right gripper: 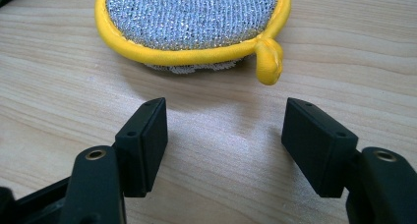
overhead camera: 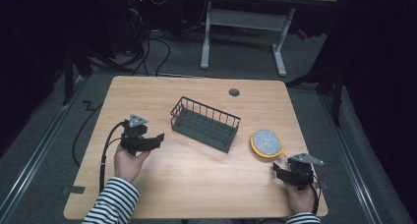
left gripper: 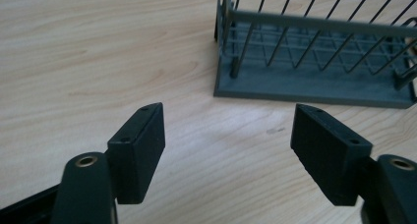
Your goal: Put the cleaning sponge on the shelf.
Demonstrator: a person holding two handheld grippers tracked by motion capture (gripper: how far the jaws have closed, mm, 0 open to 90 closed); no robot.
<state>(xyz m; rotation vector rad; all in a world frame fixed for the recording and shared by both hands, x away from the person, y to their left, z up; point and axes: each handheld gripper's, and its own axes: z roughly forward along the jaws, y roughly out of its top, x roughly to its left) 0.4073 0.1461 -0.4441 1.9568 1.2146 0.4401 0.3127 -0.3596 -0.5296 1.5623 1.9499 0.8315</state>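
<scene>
Right gripper view: both jaws open, empty; that scrubber (right gripper: 192, 20) looks light, squishy, so pinch its yellow rim.

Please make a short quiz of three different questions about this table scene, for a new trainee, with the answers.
1. True or false: the scrubber pad lies inside the wire basket.
2. Which gripper is nearer the pad: A left gripper, B right gripper?
3. Fill in: the pad's rim is ____ in colour.

Key: 1 false, it lies on the table beside the basket. 2 B. 3 yellow.
</scene>
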